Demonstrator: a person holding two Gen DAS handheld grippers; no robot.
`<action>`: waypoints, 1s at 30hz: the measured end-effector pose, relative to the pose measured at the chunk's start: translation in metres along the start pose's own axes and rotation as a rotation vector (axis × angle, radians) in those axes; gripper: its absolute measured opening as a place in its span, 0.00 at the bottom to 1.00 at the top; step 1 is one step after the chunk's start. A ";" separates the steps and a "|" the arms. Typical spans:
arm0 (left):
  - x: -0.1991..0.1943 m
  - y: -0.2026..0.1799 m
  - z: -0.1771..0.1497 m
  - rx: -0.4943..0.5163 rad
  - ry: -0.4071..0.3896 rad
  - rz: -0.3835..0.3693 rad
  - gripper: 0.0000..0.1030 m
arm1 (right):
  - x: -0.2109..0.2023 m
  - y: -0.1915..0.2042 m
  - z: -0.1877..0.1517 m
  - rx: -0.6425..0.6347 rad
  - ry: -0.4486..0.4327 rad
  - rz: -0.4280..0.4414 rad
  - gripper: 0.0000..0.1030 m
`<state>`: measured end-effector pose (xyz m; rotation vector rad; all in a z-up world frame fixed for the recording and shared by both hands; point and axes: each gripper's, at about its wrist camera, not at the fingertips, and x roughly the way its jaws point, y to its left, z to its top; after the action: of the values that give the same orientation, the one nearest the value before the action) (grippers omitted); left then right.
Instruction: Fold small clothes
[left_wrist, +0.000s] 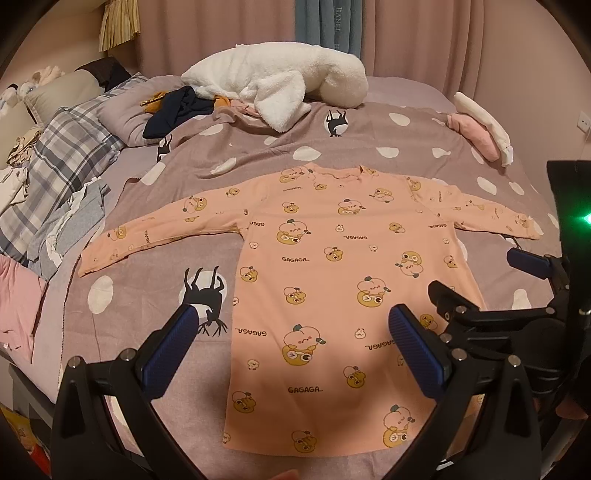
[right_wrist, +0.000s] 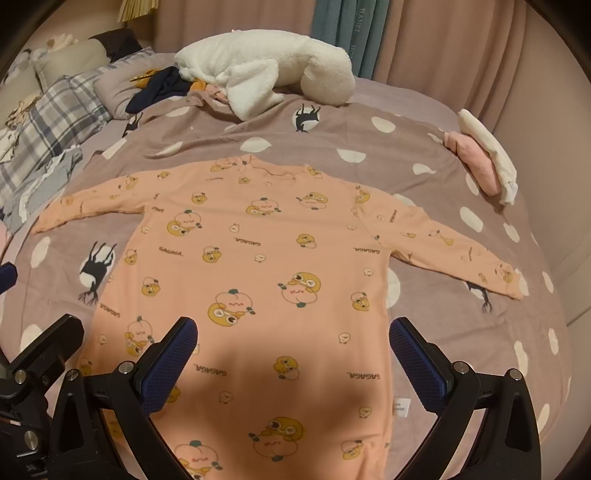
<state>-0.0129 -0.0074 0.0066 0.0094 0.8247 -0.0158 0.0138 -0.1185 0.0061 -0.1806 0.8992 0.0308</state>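
Observation:
A small peach long-sleeved shirt (left_wrist: 332, 280) printed with yellow cartoon figures lies flat on the bed, neck at the far end, both sleeves spread out sideways. My left gripper (left_wrist: 291, 332) hovers open above the lower left part of the shirt, nothing between its blue pads. The right gripper (left_wrist: 480, 273) shows at the right edge of the left wrist view. In the right wrist view the same shirt (right_wrist: 266, 266) fills the middle, and my right gripper (right_wrist: 293, 347) stands open over its lower half, empty.
The mauve spotted bedspread (left_wrist: 369, 147) lies under the shirt. A white fleece garment (left_wrist: 273, 85) and dark clothes (left_wrist: 177, 110) sit at the far end. Folded pink and white items (left_wrist: 480, 129) lie far right. A plaid blanket (left_wrist: 62, 162) and loose clothes pile on the left.

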 end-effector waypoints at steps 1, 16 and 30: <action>0.000 0.000 0.000 0.001 0.001 0.002 1.00 | 0.000 0.001 0.000 -0.006 0.001 0.000 1.00; -0.002 0.001 0.003 -0.011 -0.003 0.007 1.00 | -0.001 0.004 0.001 -0.029 -0.006 -0.023 1.00; -0.003 -0.001 0.004 -0.010 -0.006 -0.009 1.00 | -0.001 -0.005 0.000 -0.018 -0.007 -0.055 1.00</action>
<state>-0.0121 -0.0080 0.0114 -0.0042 0.8189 -0.0202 0.0135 -0.1231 0.0073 -0.2215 0.8873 -0.0118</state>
